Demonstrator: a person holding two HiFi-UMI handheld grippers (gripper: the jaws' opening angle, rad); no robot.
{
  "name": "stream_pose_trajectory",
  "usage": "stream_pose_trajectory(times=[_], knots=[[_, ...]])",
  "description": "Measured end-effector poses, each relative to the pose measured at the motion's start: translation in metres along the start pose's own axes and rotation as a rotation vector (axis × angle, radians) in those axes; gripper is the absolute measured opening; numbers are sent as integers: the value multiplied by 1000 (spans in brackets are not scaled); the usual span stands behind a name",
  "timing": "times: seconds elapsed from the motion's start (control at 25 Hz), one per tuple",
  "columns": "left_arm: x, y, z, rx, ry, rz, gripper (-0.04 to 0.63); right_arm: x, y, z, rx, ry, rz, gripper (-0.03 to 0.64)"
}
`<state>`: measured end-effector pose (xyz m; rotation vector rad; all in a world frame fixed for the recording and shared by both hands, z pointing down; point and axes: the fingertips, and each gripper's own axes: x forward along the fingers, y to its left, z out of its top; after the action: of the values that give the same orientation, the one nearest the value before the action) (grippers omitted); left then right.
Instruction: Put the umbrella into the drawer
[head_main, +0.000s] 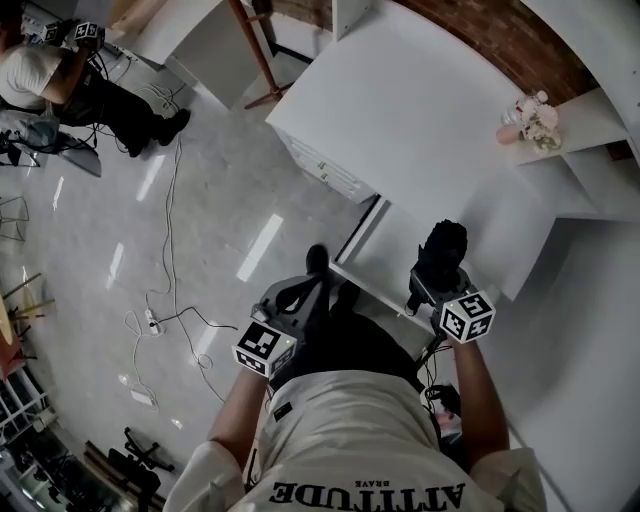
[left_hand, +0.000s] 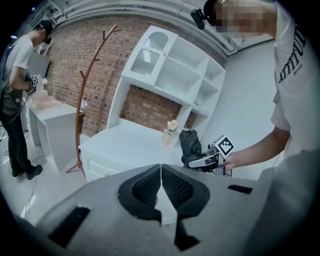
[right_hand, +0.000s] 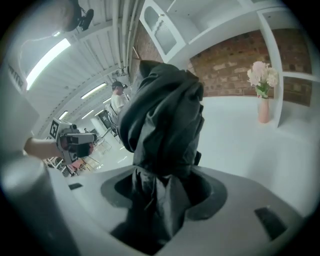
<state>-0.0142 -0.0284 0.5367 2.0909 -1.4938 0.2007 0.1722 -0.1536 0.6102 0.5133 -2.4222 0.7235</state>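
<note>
Clamping the folded black umbrella (right_hand: 162, 115) in the right gripper (right_hand: 160, 192).
Left gripper (left_hand: 161, 186) pressed together, empty; vase (head_main: 510, 131) at two o'clock holds flowers (head_main: 538, 113).

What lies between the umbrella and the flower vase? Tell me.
Nothing but bare white cabinet top between umbrella and flower vase, seen in the right gripper view.

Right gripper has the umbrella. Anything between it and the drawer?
Nothing visible. The umbrella, clamped in the right gripper, is held over the desk near its front edge, right beside what looks like the pulled-out drawer. The left gripper, shut, sits at the drawer's other side, not in the path.
</note>
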Motion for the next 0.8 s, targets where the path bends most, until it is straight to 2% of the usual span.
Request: stream_pose_trajectory(times=[0.2,0.56,0.8], knots=[[25,10,-7,6,23,-45,28,32,-18,-25,-11,85,-28,249],[41,45,-35,-34,86,-75,28,91,-45,-85,-76,280,-74,249],[56,55,-47,7,127,-76,28,129,-58,-130,-93,411,-72,249]])
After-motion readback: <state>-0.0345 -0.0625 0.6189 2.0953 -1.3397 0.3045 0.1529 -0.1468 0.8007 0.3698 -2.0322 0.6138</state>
